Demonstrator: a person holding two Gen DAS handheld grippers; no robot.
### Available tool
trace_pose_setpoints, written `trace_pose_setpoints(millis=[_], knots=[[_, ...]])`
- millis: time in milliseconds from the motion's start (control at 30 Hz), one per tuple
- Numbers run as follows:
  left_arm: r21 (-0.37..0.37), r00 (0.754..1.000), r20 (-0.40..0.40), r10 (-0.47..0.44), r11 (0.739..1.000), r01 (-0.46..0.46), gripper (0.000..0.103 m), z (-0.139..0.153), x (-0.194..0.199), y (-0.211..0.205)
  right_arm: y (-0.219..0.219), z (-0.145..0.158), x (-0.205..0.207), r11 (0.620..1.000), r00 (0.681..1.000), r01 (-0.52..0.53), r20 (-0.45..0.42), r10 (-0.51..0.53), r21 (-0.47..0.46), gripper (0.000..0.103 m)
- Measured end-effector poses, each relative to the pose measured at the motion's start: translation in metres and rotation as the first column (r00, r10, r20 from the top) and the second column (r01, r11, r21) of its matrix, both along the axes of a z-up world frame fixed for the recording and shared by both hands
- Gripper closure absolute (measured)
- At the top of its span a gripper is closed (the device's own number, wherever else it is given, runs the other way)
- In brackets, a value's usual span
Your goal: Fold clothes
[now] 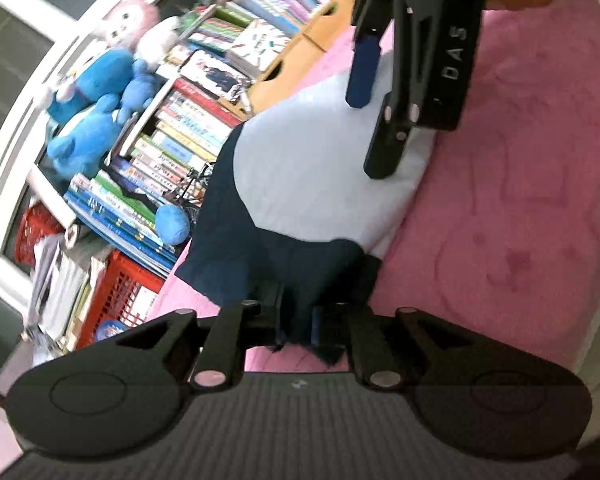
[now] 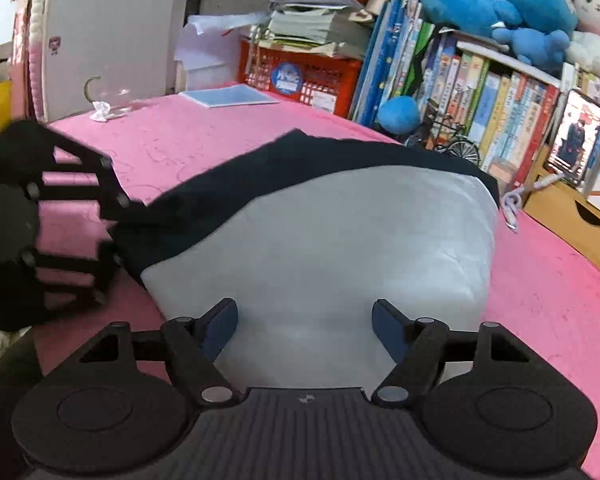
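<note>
A garment with a pale grey-blue body (image 1: 320, 176) (image 2: 324, 248) and dark navy sleeve and edge (image 1: 284, 264) (image 2: 228, 196) lies on a pink bedspread (image 1: 520, 200) (image 2: 172, 136). My left gripper (image 1: 300, 326) is shut on the navy cloth at its near edge. In the right wrist view the left gripper (image 2: 114, 228) shows at the left, clamped on the navy edge. My right gripper (image 2: 304, 326) stands open just above the pale panel, nothing between its blue pads (image 2: 220, 326). In the left wrist view the right gripper (image 1: 370, 132) hangs over the pale panel, jaws apart.
Rows of books (image 2: 492, 112) (image 1: 188, 128), blue plush toys (image 2: 496, 4) (image 1: 96, 120), a red crate (image 2: 300, 76) (image 1: 120, 292) and a wooden drawer box (image 2: 572, 208) line the bed's far side. A blue booklet (image 2: 228, 96) and a white scrap (image 2: 100, 110) lie on the spread.
</note>
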State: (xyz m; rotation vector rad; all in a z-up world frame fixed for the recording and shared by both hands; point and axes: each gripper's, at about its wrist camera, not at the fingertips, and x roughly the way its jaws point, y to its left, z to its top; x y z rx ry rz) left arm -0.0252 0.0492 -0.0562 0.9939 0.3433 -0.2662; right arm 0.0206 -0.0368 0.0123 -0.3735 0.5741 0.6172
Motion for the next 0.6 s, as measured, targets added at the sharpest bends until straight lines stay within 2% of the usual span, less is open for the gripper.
trace_pose_setpoints(millis=[100, 200, 267, 300, 333, 433, 467, 533, 600], knots=[[0.049, 1.0, 0.002, 0.024, 0.999, -0.024, 0.082, -0.001, -0.012, 0.01, 0.0, -0.005, -0.001, 1.0, 1.0, 0.012, 0.003, -0.012, 0.005, 0.029], [0.079, 0.994, -0.019, 0.111, 0.991, -0.109, 0.082, -0.003, -0.021, 0.027, -0.004, -0.007, -0.001, 1.0, 1.0, 0.012, 0.012, -0.012, 0.017, 0.029], [0.052, 0.982, -0.053, 0.181, 0.983, -0.179, 0.073, 0.005, -0.023, 0.04, -0.006, -0.007, -0.002, 0.999, 1.0, 0.012, 0.013, -0.013, 0.033, 0.029], [0.003, 0.98, -0.066, 0.187, 0.982, -0.187, 0.065, 0.012, -0.017, 0.04, -0.007, -0.008, -0.002, 0.999, 1.0, 0.01, 0.014, -0.011, 0.041, 0.029], [-0.046, 0.978, -0.079, 0.191, 0.98, -0.195, 0.06, 0.019, -0.011, 0.039, -0.008, -0.009, -0.002, 0.999, 1.0, 0.006, 0.015, -0.007, 0.048, 0.029], [-0.191, 0.973, -0.118, 0.201, 0.956, -0.22, 0.057, 0.041, 0.006, 0.038, -0.011, -0.01, -0.003, 0.998, 1.0, -0.01, 0.012, 0.009, 0.07, 0.028], [-0.239, 0.97, -0.131, 0.202, 0.944, -0.229, 0.055, 0.048, 0.012, 0.037, -0.011, -0.01, -0.003, 0.997, 1.0, -0.014, 0.009, 0.013, 0.076, 0.028], [-0.331, 0.966, -0.158, 0.204, 0.911, -0.246, 0.042, 0.063, 0.023, 0.036, -0.012, -0.009, -0.005, 0.996, 1.0, -0.018, 0.0, 0.018, 0.09, 0.028], [-0.42, 0.962, -0.185, 0.202, 0.868, -0.264, 0.042, 0.078, 0.034, 0.035, -0.012, -0.006, -0.01, 0.995, 1.0, -0.015, -0.006, 0.015, 0.1, 0.029]])
